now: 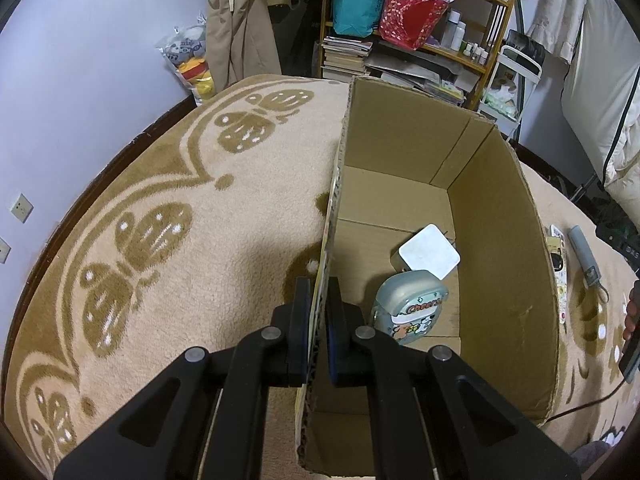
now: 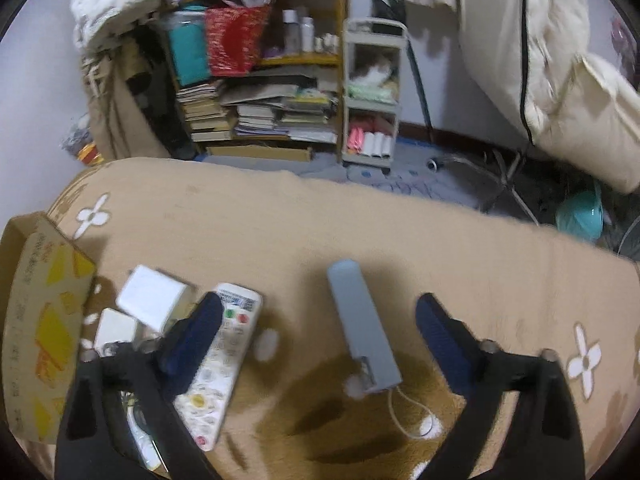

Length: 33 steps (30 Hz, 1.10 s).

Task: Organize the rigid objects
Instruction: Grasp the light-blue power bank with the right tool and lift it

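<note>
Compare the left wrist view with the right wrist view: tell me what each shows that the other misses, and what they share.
Only the left wrist view looks inside the brown cardboard box, where a flat white square block and a grey-green cartoon-printed case lie, and shows the left gripper shut on the box's wall.

Only the right wrist view shows the open right gripper and two white boxy adapters beside the box.

Both show the white sticker-covered remote control, the grey rectangular bar, the tan patterned blanket and the cluttered wooden shelf.
</note>
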Each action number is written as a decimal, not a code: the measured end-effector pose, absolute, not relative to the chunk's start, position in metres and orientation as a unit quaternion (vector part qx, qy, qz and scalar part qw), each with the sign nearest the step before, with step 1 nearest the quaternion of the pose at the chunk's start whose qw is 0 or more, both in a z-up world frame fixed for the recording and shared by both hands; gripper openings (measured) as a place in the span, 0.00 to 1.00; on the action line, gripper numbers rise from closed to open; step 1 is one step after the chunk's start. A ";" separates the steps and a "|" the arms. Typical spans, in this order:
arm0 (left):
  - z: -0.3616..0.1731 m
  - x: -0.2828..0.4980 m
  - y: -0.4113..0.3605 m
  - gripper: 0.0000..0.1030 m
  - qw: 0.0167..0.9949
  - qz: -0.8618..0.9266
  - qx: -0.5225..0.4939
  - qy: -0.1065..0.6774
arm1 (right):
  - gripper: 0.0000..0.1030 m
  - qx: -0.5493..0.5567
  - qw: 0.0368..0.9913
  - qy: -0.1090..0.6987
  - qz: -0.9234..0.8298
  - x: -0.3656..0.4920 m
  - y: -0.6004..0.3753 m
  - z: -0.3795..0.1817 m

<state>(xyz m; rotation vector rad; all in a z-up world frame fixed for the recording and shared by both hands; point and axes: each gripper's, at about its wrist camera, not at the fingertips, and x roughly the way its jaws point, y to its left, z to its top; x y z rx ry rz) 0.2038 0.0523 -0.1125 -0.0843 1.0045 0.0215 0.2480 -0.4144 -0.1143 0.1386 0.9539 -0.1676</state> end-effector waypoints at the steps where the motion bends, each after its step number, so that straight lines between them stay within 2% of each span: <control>1: -0.113 0.204 0.052 0.06 0.876 0.011 -0.042 0.481 | 0.73 0.075 0.879 0.464 -0.083 0.249 -0.419 -0.121; 6: -0.114 0.203 0.054 0.07 0.874 0.011 -0.049 0.483 | 0.71 0.077 0.868 0.481 -0.093 0.257 -0.430 -0.145; 8: -0.114 0.203 0.054 0.06 0.875 0.012 -0.047 0.482 | 0.65 0.077 0.865 0.488 -0.088 0.259 -0.430 -0.151; 9: -0.114 0.203 0.054 0.06 0.875 0.013 -0.045 0.482 | 0.54 0.076 0.862 0.495 -0.083 0.260 -0.429 -0.154; 11: -0.115 0.202 0.053 0.06 0.875 0.014 -0.041 0.482 | 0.45 0.060 0.857 0.504 -0.086 0.260 -0.426 -0.162; 13: -0.115 0.202 0.052 0.07 0.876 0.015 -0.037 0.481 | 0.31 0.044 0.853 0.512 -0.093 0.258 -0.424 -0.168; 22: -0.114 0.197 0.046 0.06 0.877 0.022 -0.031 0.479 | 0.28 0.048 0.846 0.518 -0.116 0.241 -0.411 -0.163; 33: -0.114 0.198 0.049 0.06 0.873 0.017 -0.045 0.485 | 0.28 0.022 0.888 0.453 -0.078 0.235 -0.373 -0.108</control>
